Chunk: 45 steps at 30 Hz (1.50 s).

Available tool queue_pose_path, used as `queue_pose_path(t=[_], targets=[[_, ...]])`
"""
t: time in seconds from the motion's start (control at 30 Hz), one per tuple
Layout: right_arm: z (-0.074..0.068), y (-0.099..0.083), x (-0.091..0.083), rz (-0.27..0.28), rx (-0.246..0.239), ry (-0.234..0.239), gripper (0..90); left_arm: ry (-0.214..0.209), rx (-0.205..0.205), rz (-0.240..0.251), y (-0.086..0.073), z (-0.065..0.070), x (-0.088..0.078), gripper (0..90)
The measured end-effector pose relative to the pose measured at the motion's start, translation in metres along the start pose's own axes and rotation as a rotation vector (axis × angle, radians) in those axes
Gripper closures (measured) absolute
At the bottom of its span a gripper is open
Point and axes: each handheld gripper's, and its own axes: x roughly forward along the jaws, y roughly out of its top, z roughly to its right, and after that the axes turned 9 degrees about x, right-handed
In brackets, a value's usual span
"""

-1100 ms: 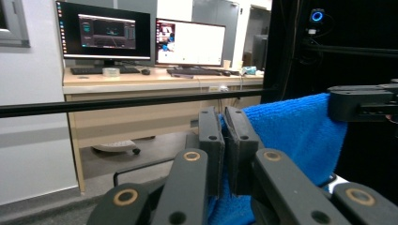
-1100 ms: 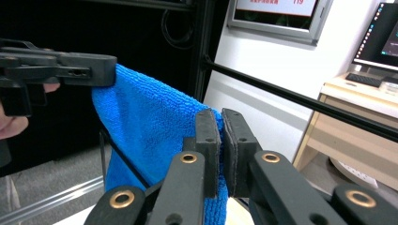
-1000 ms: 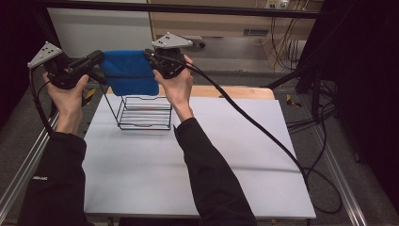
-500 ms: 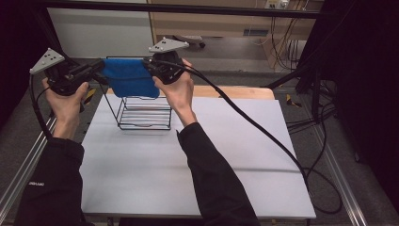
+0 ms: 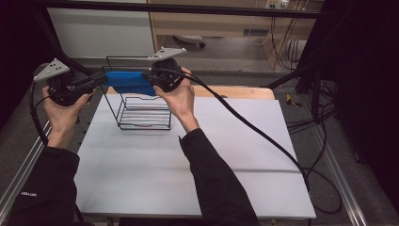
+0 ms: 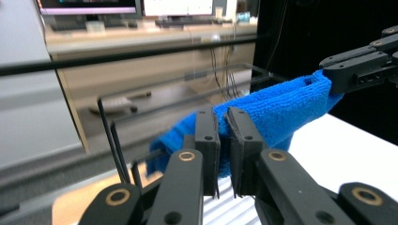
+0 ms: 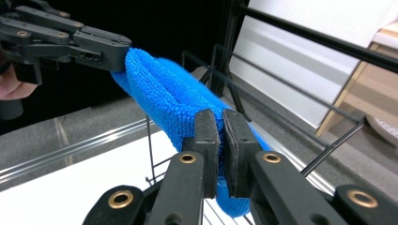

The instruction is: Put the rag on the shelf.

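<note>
The blue cloth (image 5: 129,82) is held stretched above the wire rack (image 5: 141,110), at 11 o'clock on the table (image 5: 226,155), clenched by left gripper (image 5: 101,80) and right gripper (image 5: 151,77). It should be kept taut and level and lowered evenly onto the rack.

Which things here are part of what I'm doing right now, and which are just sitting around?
In the job:
blue cloth, stretched between both tools
left tool
right tool
wire rack, under the cloth

Lying about:
white table
floor cables
</note>
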Motion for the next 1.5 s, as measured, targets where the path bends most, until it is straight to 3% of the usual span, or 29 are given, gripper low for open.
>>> queue_pose_path(t=[0.17,0.3,0.4,0.5,0.67,0.73,0.83,0.97,1.07,1.2,1.3,1.5], targets=[[0.000,-0.007,0.003,-0.021,-0.022,0.029,85.5,-0.015,-0.030,-0.053,-0.001,0.000,-0.001,79.0],[0.000,-0.011,0.005,-0.026,-0.023,0.035,85.3,-0.025,-0.056,-0.029,0.007,-0.003,-0.008,72.2],[0.000,-0.013,0.006,-0.030,-0.035,0.041,85.1,-0.025,-0.055,-0.015,0.016,-0.003,-0.011,71.2],[-0.001,-0.014,0.006,-0.033,-0.046,0.044,84.6,-0.025,-0.043,-0.052,0.019,0.002,-0.006,74.5],[-0.001,-0.018,0.006,-0.038,-0.054,0.049,82.2,-0.062,-0.037,-0.152,0.004,0.007,0.008,89.4],[-0.001,-0.018,0.005,-0.041,-0.057,0.051,81.2,-0.062,-0.030,-0.186,-0.003,0.007,0.013,89.8],[-0.003,-0.019,0.005,-0.047,-0.065,0.056,73.3,-0.060,-0.029,-0.202,-0.010,0.006,0.016,89.9],[-0.005,-0.017,0.002,-0.010,-0.039,0.076,64.4,-0.051,-0.005,-0.215,-0.016,0.007,0.019,89.9],[-0.005,-0.016,0.002,-0.006,-0.009,0.100,71.2,-0.043,0.016,-0.227,-0.020,0.008,0.022,89.9],[-0.005,-0.023,0.008,-0.087,0.024,0.087,90.0,-0.044,0.023,-0.227,-0.024,0.010,0.027,89.9],[0.001,-0.033,0.014,-0.119,0.079,0.080,90.0,-0.042,0.026,-0.223,-0.026,0.011,0.028,89.8],[0.011,-0.048,0.022,-0.115,0.103,0.057,88.7,-0.041,0.009,-0.215,-0.030,0.008,0.032,89.9]])
